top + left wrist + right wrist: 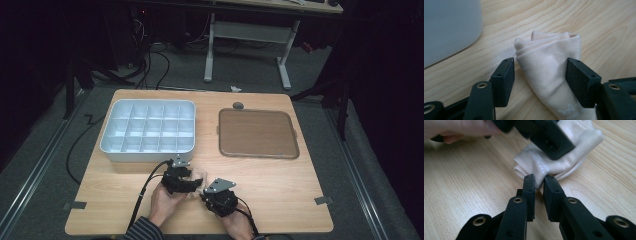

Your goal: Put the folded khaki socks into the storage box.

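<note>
A folded pale pink cloth (pixel 546 65) lies on the wooden table near its front edge, and it looks like a sock. My left gripper (pixel 541 75) stands open astride it; the right pad (pixel 580 81) rests against the cloth's side, while the left pad (pixel 503 78) is clear of it. My right gripper (pixel 539 181) is shut on a fold at the edge of the cloth (pixel 564 157). In the high view the left gripper (pixel 186 181) and the right gripper (pixel 206 194) meet over the cloth (pixel 198 176), each held by a hand.
A white box with several compartments (pixel 112 150) sits at the back left, and its corner (pixel 449 27) lies just beyond my left gripper. A brown tray (pixel 257 132) lies at the back right. A small grey disc (pixel 238 105) rests behind the tray.
</note>
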{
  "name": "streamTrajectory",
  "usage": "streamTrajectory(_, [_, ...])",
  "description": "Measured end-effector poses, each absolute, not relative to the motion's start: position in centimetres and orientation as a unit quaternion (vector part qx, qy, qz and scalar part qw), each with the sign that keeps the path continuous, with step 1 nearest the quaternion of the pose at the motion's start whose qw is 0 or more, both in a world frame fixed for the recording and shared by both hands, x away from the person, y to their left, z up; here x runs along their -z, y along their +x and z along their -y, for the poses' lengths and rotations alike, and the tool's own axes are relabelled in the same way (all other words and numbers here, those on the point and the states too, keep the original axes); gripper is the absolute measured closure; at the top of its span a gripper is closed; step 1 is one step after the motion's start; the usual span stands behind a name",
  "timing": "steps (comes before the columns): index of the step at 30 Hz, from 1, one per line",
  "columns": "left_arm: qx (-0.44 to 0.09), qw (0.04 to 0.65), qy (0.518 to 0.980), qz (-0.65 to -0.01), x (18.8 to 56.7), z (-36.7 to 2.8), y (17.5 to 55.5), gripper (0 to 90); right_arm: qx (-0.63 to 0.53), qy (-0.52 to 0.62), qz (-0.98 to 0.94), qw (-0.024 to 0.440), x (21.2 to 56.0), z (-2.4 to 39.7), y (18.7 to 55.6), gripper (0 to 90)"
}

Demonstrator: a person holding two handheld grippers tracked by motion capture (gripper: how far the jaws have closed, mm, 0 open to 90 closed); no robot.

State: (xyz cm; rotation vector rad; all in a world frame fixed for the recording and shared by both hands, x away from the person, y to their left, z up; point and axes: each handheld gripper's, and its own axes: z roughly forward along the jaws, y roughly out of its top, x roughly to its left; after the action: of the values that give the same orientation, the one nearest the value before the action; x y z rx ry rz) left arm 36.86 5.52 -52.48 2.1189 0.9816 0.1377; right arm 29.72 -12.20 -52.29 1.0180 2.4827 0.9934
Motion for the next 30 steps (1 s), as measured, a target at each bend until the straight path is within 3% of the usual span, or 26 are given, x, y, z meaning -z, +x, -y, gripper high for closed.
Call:
streamTrajectory(3, [-0.068, 0.38, 0.839, -0.384, 52.2, -5.3, 36.8, 41.5, -0.339, 0.354, -0.861, 0.138, 52.4, 12.2, 29.9, 79.3])
streamTrajectory(10, [-0.059, 0.382, 0.833, -0.397, 51.9, -6.6, 37.2, 41.1, -0.354, 0.363, -0.85, 0.142, 51.9, 12.8, 29.7, 67.2])
streamTrajectory(18, [-0.054, 0.417, 0.812, -0.404, 51.0, -7.7, 36.9, 38.0, -0.362, 0.387, -0.833, 0.161, 51.5, 14.6, 29.8, 64.7])
streamTrajectory(30, [-0.041, 0.382, 0.826, -0.412, 52.2, -6.5, 37.2, 37.7, -0.354, 0.483, -0.769, 0.223, 52.0, 21.5, 30.3, 55.9])
